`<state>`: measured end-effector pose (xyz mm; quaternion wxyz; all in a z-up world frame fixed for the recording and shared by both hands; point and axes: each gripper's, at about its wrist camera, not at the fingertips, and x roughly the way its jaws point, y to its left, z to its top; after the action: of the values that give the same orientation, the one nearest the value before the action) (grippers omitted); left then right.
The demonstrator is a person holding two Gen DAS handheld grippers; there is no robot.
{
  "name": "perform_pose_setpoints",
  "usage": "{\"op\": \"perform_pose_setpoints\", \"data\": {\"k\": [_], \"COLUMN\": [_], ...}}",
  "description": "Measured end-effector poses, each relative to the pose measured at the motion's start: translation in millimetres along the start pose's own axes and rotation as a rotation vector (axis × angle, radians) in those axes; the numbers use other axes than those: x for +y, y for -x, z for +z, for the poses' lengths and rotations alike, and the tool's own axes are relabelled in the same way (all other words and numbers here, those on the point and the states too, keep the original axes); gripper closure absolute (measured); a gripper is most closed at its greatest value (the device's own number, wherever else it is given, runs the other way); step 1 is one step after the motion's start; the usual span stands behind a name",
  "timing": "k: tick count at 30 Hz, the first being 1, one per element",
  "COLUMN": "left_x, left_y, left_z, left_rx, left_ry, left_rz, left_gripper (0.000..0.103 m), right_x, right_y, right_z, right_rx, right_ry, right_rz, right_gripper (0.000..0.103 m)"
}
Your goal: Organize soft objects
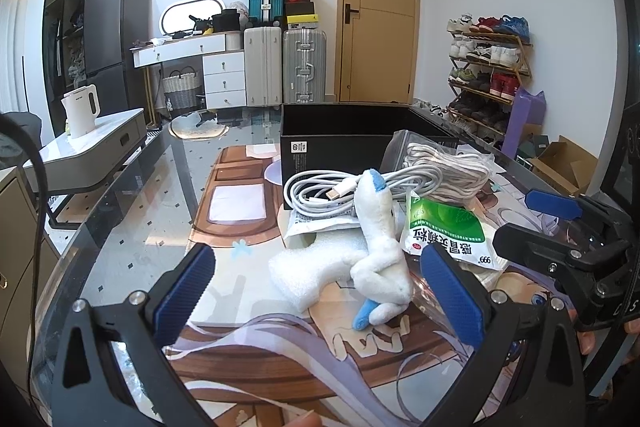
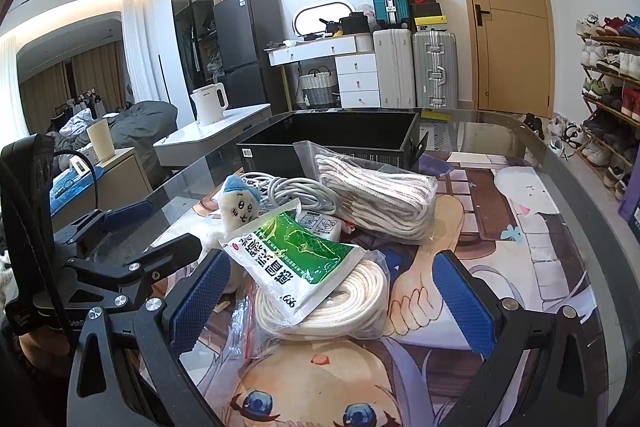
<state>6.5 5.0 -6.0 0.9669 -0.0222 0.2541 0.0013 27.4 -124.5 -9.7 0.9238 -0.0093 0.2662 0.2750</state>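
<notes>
A white and blue plush toy lies on the table mat between the open fingers of my left gripper, beside a white foam piece. A green and white medicine pouch lies on a bagged coil of white rope, between the open fingers of my right gripper. Behind are a white cable bundle, a bag of striped cloth and an open black box. The plush also shows in the right wrist view. Both grippers are empty.
The items lie on a printed anime mat on a glass table. My right gripper shows in the left wrist view; my left gripper shows in the right wrist view. A side unit with a kettle stands to the left.
</notes>
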Motion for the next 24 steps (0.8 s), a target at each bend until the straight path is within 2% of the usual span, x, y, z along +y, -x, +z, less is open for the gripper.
{"op": "perform_pose_setpoints", "data": {"k": [24], "left_x": [-2.2], "left_y": [-3.1], "left_z": [-1.2], "left_rx": [0.018], "left_ry": [-0.013], "left_rz": [0.011], "left_gripper": [0.000], "right_x": [-0.5], "right_y": [-1.3], "right_z": [-0.9], "right_rx": [0.004], "right_ry": [0.001], "right_rz": [-0.001], "right_gripper": [0.001]}}
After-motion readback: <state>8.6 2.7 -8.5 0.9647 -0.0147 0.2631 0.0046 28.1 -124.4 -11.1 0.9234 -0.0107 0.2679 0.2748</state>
